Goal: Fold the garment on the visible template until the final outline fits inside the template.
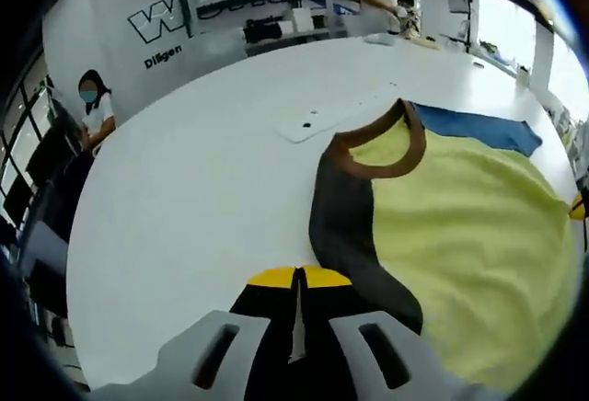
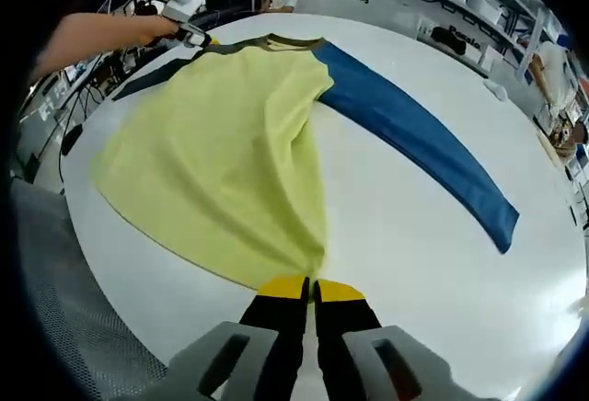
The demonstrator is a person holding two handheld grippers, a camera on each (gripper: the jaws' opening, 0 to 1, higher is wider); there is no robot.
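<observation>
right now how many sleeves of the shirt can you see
2. The blue sleeve lies stretched flat across the white table, away from the yellow body. The dark sleeve lies along the body's other side, its end at the left gripper.

Garment (image 2: 230,143) lying flat on the table (image 2: 405,263), one sleeve (image 2: 414,139) stretched out to its side (collar (image 1: 386,148) at the far end).

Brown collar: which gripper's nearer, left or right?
Left. The left gripper is shut on the dark sleeve just below the brown collar; the right gripper pinches the hem, opposite end.
</observation>
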